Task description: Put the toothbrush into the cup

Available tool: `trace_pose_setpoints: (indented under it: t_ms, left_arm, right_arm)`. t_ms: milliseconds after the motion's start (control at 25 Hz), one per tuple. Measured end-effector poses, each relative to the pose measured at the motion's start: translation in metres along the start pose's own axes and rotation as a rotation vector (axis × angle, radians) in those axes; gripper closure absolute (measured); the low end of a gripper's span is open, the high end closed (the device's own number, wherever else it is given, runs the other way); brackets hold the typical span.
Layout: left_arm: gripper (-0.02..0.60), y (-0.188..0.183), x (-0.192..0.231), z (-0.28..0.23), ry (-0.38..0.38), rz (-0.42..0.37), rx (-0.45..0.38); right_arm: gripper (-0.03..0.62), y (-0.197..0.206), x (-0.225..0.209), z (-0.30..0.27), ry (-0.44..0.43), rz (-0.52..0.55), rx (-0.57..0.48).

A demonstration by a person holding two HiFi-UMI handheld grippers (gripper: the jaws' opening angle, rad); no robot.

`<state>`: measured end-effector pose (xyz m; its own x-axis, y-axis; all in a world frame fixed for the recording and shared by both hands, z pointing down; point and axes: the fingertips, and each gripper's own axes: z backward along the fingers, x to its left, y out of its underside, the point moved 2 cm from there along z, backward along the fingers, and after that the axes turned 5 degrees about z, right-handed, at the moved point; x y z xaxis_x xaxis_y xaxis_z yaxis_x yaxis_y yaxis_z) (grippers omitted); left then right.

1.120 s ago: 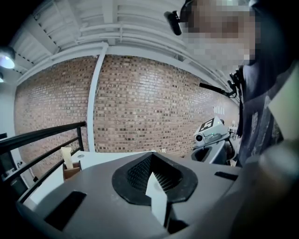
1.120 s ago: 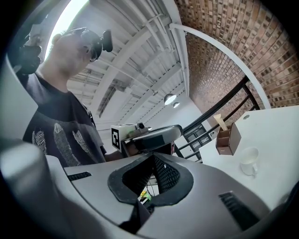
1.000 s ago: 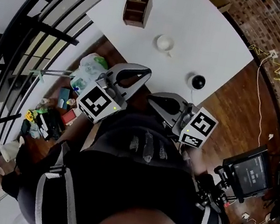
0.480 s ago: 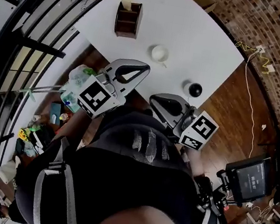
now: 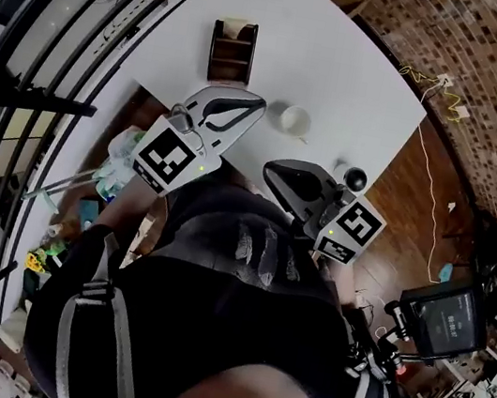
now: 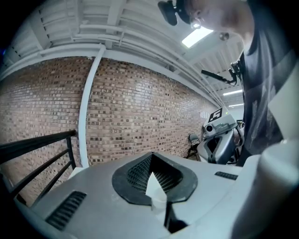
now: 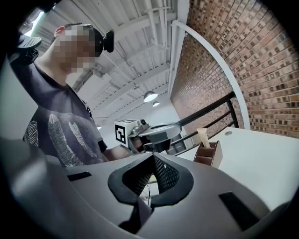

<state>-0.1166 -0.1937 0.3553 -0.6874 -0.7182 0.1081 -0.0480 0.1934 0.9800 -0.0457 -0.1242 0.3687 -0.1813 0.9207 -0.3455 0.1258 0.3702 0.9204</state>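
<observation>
Going left to right in the head view: the left gripper (image 5: 257,104) sat at centre-left, over the near edge of the white table (image 5: 349,59). Its jaws were pinched together with nothing in them. Just above it, further back on the table, stood a wooden desk organizer (image 5: 231,50). A pale upright thing poked out of its top compartment. It was too small for me to say whether that was the toothbrush or just a tube.

Honestly, I couldn't spot a toothbrush for sure anywhere, so I can't tell which way its long axis ran. If it was that pale thing, it stood upright, up and left of the left gripper's tip, and the left gripper was clearly the nearer one.

The white cup (image 5: 294,119) sat just right of the left gripper's tip and above the right gripper (image 5: 270,172). Both tips were near it, the left a bit closer. The right gripper's jaws also looked closed on nothing. Further right, by the table's edge, was a black ball-shaped thing (image 5: 355,178).

Counts: two grippers, one cup, one organizer, one black ball, and no toothbrush I could confirm.
</observation>
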Motion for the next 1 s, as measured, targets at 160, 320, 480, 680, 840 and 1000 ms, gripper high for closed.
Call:
trace_pose_setpoints:
  t_ms: [160, 320, 480, 680, 840, 1000]
  left_arm:
    - [0.586, 0.01, 0.038, 0.006, -0.052, -0.035, 0.015]
    - [0.521, 0.024, 0.094, 0.011, -0.154, -0.025, 0.04]
    - [0.349, 0.039, 0.139, 0.004, -0.207, 0.0, 0.081]
    - [0.321, 0.072, 0.176, -0.024, -0.201, -0.045, 0.195]
    - [0.321, 0.092, 0.196, -0.052, -0.18, -0.09, 0.266]
    - [0.321, 0.099, 0.202, -0.065, -0.155, -0.114, 0.293]
  right_arm:
    - [0.599, -0.006, -0.008, -0.015, 0.038, 0.005, 0.026]
    - [0.599, -0.012, -0.017, -0.03, 0.076, 0.015, 0.035]
    - [0.599, -0.015, -0.016, -0.034, 0.113, 0.025, 0.031]
    - [0.599, -0.012, -0.014, -0.037, 0.136, 0.026, 0.038]
    - [0.599, -0.008, -0.013, -0.04, 0.152, 0.018, 0.043]
    - [0.6, -0.007, -0.01, -0.039, 0.181, 0.022, 0.04]
